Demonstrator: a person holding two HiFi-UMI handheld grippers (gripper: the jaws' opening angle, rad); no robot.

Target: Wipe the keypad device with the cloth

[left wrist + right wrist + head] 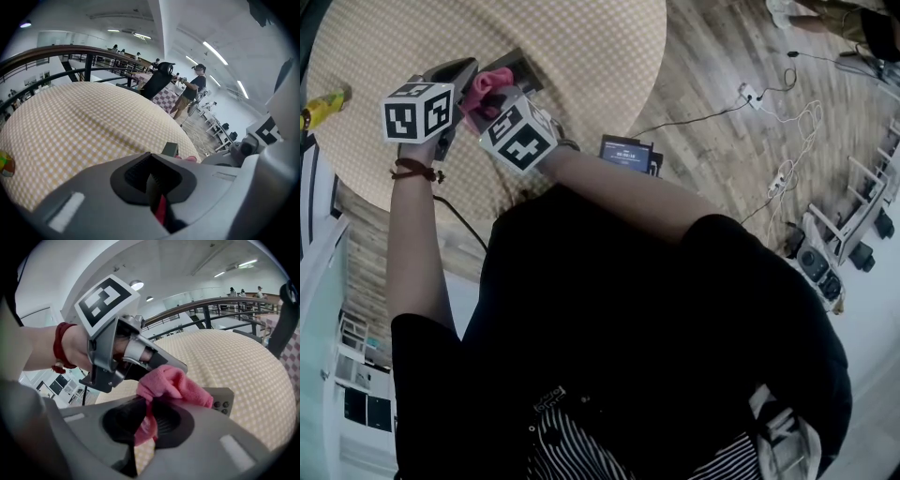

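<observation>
A pink cloth (487, 87) lies bunched on the dark grey keypad device (521, 67) over the near part of the round checkered table (581, 56). My right gripper (145, 420) is shut on the pink cloth (173, 383), which drapes onto the keypad device (221, 401) with its small buttons showing. My left gripper (465, 77) comes in from the left, right beside the cloth. In its own view the left gripper (154, 187) is shut on a thin dark edge that looks like the device, with a corner of the device (169, 149) beyond it.
A yellow object (323, 105) lies at the table's left edge. A small screen (626, 153) stands beside the table, and cables with a power strip (750, 94) run over the wood floor. A black chair (157, 80) and a person (191, 91) stand beyond the table.
</observation>
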